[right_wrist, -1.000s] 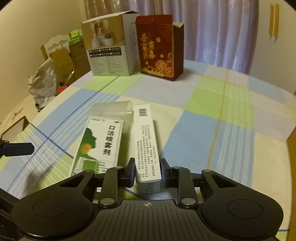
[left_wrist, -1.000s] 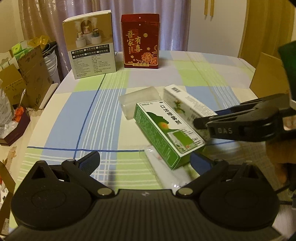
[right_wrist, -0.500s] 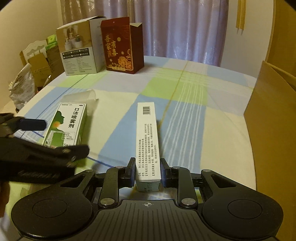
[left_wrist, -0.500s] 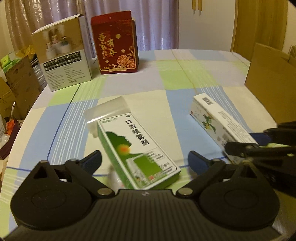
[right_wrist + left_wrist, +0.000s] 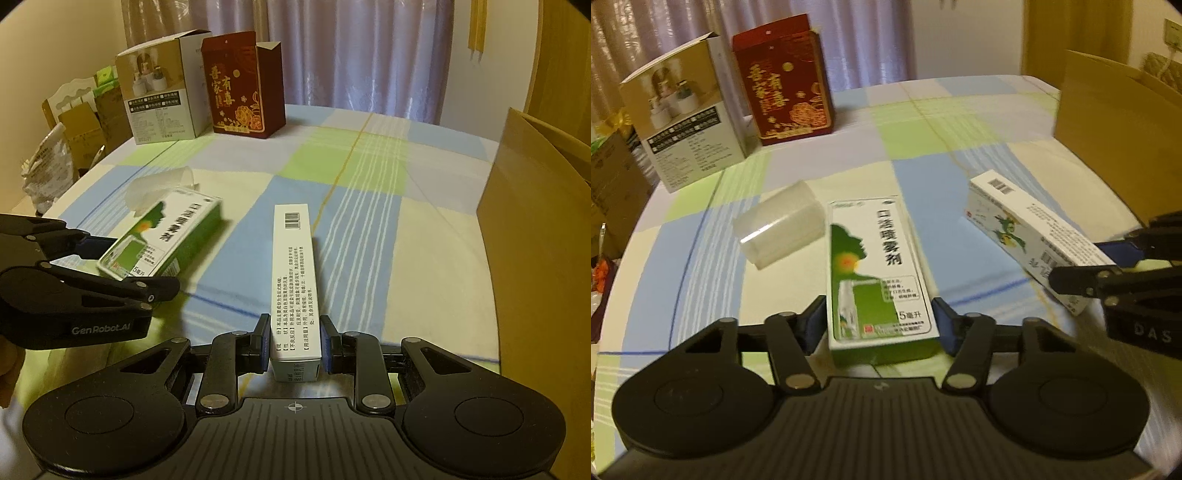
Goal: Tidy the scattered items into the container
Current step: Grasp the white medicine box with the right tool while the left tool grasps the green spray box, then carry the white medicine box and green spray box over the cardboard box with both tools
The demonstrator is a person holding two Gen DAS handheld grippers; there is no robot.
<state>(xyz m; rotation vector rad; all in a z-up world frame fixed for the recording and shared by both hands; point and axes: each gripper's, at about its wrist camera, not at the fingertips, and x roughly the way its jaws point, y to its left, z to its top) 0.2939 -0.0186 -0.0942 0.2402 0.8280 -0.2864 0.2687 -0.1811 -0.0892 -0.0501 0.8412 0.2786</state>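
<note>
While both fingers (image 5: 816,325) grip boxes, only right view shows left logo.

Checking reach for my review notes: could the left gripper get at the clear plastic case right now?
Probably not: the left gripper is shut on the green spray box; the clear plastic case lies unobstructed just left of it.

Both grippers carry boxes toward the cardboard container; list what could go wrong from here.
1. The right gripper pinches the long white carton only at its near end; it could sag or swing out.
2. The left gripper also clamps the green-and-white spray box at one end.
3. Both loads hang close together and may collide nearing the brown cardboard container.
</note>
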